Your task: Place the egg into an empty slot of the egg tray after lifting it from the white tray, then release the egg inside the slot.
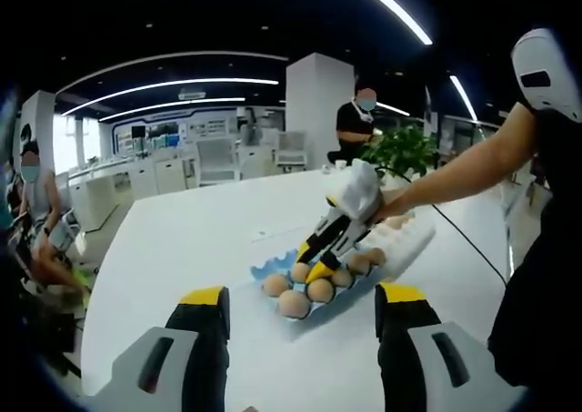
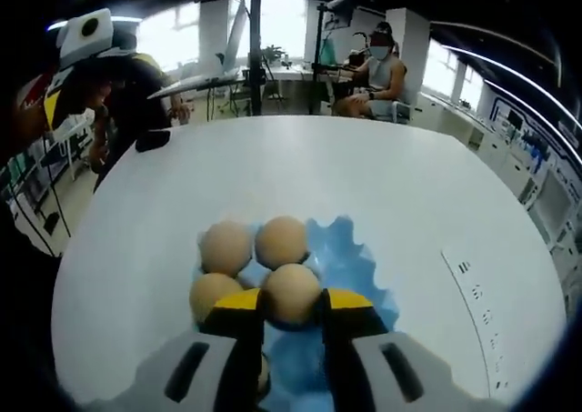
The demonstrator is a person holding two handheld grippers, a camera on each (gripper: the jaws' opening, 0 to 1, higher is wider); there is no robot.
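The right gripper [image 2: 291, 305] has its jaws closed on an egg [image 2: 291, 292] over the blue egg tray [image 2: 350, 265] (release remains), while the left gripper [image 1: 304, 305] waits with jaws open.

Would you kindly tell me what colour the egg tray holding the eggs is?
The egg tray is light blue, clearest in the right gripper view.

eggs [image 2: 259, 257] in egg tray [image 2: 350, 262], on table [image 2: 364, 175]

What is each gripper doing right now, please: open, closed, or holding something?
Left gripper: open, holding nothing, back from the blue egg tray.
Right gripper: jaws closed on an egg at the blue egg tray.
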